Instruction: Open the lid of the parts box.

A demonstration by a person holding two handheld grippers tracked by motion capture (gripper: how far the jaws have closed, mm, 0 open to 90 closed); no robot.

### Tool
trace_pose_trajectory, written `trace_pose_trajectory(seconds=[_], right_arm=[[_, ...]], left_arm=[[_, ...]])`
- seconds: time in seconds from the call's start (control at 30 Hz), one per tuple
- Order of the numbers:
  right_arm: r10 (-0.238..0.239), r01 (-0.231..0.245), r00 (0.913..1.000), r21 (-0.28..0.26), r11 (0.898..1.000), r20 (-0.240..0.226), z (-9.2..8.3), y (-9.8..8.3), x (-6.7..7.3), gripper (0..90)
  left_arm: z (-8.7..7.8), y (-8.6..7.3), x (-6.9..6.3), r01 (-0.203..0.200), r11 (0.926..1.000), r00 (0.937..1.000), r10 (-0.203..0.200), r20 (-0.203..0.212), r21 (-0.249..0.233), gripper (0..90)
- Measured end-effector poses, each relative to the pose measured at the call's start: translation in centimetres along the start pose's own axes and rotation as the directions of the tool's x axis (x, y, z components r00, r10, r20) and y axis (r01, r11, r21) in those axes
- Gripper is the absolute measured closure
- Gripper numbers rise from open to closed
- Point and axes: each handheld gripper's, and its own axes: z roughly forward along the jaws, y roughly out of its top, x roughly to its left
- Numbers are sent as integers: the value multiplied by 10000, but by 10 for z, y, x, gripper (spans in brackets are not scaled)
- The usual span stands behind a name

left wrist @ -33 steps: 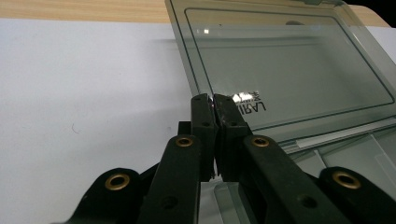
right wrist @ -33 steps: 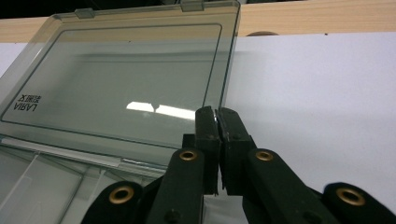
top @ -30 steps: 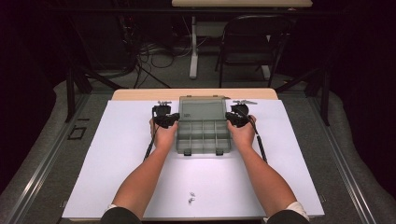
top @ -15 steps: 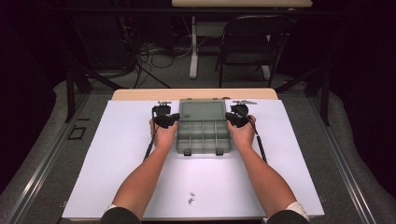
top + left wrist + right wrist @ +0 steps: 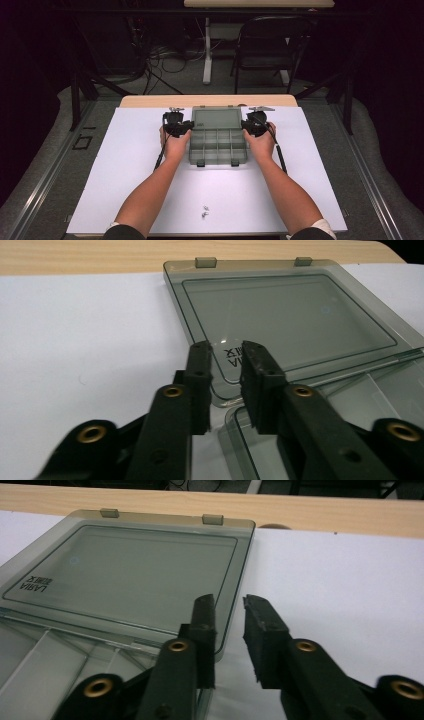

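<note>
Two grippers, left (image 5: 224,360) and right (image 5: 227,612), are just opening at the box's (image 5: 218,145) lid (image 5: 285,320) corners, gripping nothing; I'm judging it light, stiff, slippery (grab the rim).

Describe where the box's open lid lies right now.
In the high view the lid lies flat on the white sheet, behind the tray at the table's far middle, between the left tool and right tool.
</note>
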Motion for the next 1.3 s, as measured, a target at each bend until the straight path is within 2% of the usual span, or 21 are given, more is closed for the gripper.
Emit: trace_pose_trajectory(seconds=[0.07,0.17,0.27,0.37,0.4,0.57,0.63,0.73,0.9,0.97,1.03,1.1,1.2,1.27,1.3], right_arm=[[-206,206,9998,-56,9998,-32,-5,1,3,691],[-780,779,9969,-104,9969,-46,-14,3,7,635],[-1171,1169,9930,-127,9931,-177,-24,4,12,614],[-1414,1396,9895,-563,9886,-296,-36,0,16,615],[-1463,1437,9885,-643,9875,-379,-40,-1,18,615],[-1887,1810,9786,-931,9791,-823,-62,-9,23,607],[-2087,1981,9727,-1050,9745,-1018,-71,-13,25,598],[-2310,2161,9645,-1197,9690,-1284,-87,-20,29,559],[-2735,2508,9510,-1571,9552,-1441,-108,-33,33,495],[-2946,2674,9431,-1753,9475,-1544,-115,-40,34,491],[-3025,2739,9348,-1645,9476,-1862,-120,-46,36,494],[-3109,2798,9310,-1728,9444,-1913,-126,-54,37,486],[-3393,3027,9151,-1848,9350,-2179,-133,-64,39,451],[-3546,3145,9074,-1952,9290,-2256,-138,-69,40,416],[-3567,3186,9056,-1872,9292,-2296,-141,-71,41,408]], left_arm=[[-6,1,-2,-171,9999,9998,171,-78,24,688],[-15,2,-4,-286,9996,9996,286,-64,27,637],[-25,1,-5,-402,9991,9991,404,125,-120,612],[-34,-1,-6,-717,9974,9970,715,300,32,593],[-38,-2,-7,-789,9969,9964,791,314,-73,592],[-60,-9,-8,-758,9969,9940,773,776,-228,555],[-70,-14,-9,-817,9959,9911,855,1025,-400,519],[-85,-22,-8,-1198,9913,9870,1249,1009,-548,465],[-103,-39,-4,-1474,9849,9822,1566,1040,-903,408],[-110,-46,-2,-1520,9837,9811,1620,1057,-963,407],[-117,-53,0,-1400,9851,9815,1514,1173,-996,407],[-122,-61,1,-1289,9861,9798,1430,1398,-1049,408],[-131,-72,3,-1479,9803,9753,1665,1450,-1308,407],[-137,-80,3,-1657,9759,9735,1848,1345,-1419,396],[-139,-84,3,-1699,9732,9732,1905,1292,-1549,393]])
